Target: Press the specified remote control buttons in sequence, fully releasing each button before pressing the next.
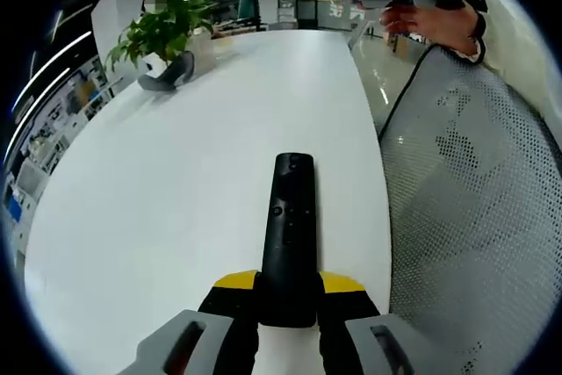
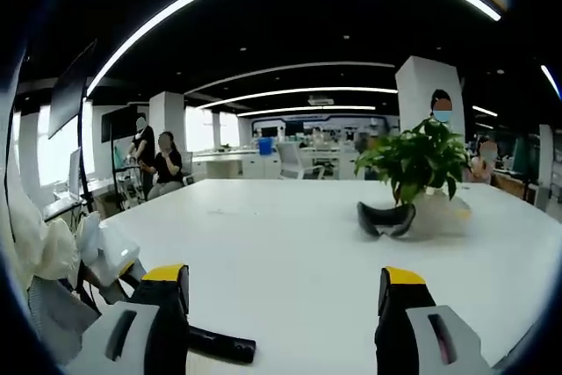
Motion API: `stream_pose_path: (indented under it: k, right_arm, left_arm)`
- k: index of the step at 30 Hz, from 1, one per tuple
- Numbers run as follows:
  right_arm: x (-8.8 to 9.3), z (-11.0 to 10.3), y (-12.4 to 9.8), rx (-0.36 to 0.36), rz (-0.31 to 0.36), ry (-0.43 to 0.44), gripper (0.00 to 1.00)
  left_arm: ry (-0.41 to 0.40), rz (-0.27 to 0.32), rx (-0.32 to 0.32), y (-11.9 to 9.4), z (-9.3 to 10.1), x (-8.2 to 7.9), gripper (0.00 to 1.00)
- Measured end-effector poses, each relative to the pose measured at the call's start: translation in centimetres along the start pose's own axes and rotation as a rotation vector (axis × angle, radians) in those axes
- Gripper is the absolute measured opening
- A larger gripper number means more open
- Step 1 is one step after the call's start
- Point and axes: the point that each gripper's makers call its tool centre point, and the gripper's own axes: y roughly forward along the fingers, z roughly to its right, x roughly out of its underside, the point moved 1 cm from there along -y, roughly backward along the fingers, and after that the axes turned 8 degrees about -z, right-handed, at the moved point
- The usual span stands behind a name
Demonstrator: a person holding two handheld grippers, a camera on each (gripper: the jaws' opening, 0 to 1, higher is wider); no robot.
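A broad white table [image 1: 176, 182] spreads through both views, with a mesh-backed chair [image 1: 474, 217] along its edge in the left gripper view; a leafy potted plant [image 2: 414, 164] stands toward the far side, a dark curved object at its base; the remote control [image 1: 288, 239] is long, slim and black (small buttons near its far end), lying flat on the table; the left gripper [image 1: 288, 305] clamps its near end between yellow-tipped jaws; the right gripper [image 2: 285, 300] hangs above the table, jaws wide apart, holding nothing.
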Motion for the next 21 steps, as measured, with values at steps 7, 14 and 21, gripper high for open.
stream_pose_path:
  k: [7,14,21]
  right_arm:
    - [0.1,0.0,0.1,0.003,-0.008,-0.004,0.88]
    - [0.2,0.1,0.1,0.011,-0.012,-0.006,0.87]
    - [0.3,0.5,0.1,0.025,-0.015,0.006,0.87]
  left_arm:
    - [0.019,-0.026,-0.036,-0.5,-2.9,0.1,0.23]
    - [0.056,-0.052,-0.052,-0.7,-5.6,-0.3,0.23]
    - [0.084,-0.066,-0.071,-1.0,-8.3,-0.9,0.23]
